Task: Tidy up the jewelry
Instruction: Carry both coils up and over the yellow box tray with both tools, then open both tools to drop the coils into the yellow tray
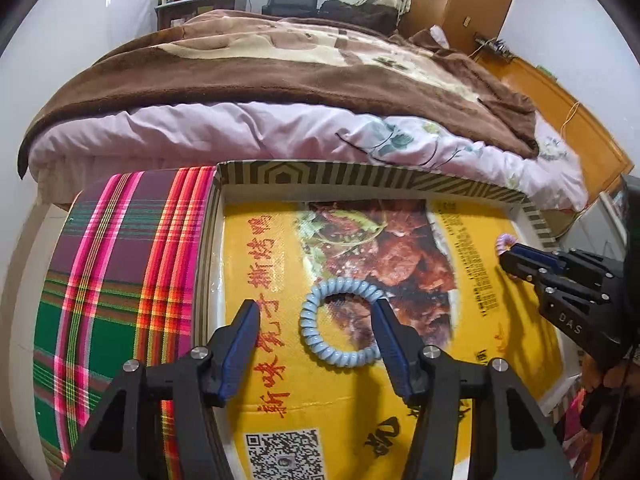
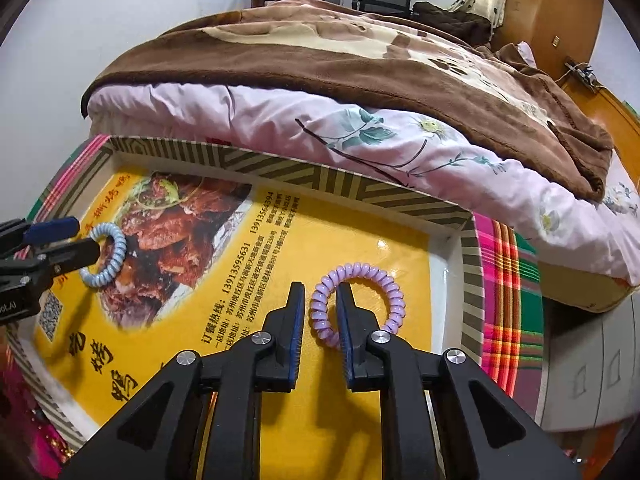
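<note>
A light blue spiral coil band [image 1: 339, 322] lies flat on the yellow printed liner of a shallow striped box [image 1: 360, 178]. My left gripper [image 1: 316, 308] is open, one finger to the left of the band and the other over its right side. A purple spiral coil band [image 2: 358, 302] lies near the box's right wall [image 2: 466, 264]. My right gripper [image 2: 320, 290] straddles the band's left coil with a narrow gap; the fingers look just apart from it. The blue band [image 2: 105, 254] and the left gripper [image 2: 70, 240] show at the left of the right wrist view.
The box sits on a round table with a plaid cloth [image 1: 120, 280]. A bed with a pink sheet and brown blanket [image 1: 280, 80] stands just behind. White drawers [image 2: 592, 364] are at the right. An orange wooden headboard [image 1: 560, 112] is at the far right.
</note>
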A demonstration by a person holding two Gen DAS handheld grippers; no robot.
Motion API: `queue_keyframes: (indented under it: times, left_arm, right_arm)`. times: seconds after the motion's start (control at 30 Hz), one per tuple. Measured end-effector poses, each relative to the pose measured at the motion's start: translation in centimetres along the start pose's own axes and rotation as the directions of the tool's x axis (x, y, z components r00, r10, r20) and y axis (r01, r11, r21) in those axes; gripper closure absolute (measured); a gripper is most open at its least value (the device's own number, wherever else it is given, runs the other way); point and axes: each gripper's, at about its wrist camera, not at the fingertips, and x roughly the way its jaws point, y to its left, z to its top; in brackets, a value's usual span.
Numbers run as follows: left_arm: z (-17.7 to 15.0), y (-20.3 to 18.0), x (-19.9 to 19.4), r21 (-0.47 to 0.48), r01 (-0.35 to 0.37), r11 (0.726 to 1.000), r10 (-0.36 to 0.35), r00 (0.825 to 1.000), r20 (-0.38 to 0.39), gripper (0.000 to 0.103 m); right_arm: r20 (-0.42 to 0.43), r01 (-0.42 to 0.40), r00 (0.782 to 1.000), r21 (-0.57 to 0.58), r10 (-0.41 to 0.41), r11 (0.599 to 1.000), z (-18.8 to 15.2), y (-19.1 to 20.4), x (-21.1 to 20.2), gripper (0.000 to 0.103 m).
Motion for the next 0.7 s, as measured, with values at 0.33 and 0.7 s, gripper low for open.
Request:
queue_keyframes:
  times: [0.33,0.7]
  left_arm:
    - [-1.1,-0.2,-3.1,0.002,0.011,1.000,-0.011,1.000,0.025,0.041]
    - [-5.6,-0.7,-10.9,0.013,0.063,0.998,-0.065,0.987,0.144,0.024]
  right_arm:
    - [0.067,-0.026,0.997,0.031,0.024,0.999,-0.5,0.1,-3.9,0.079]
    - [0.198,-0.129,0.974,0.096,0.108,0.987,-5.7,-0.1,-11.2,0.068]
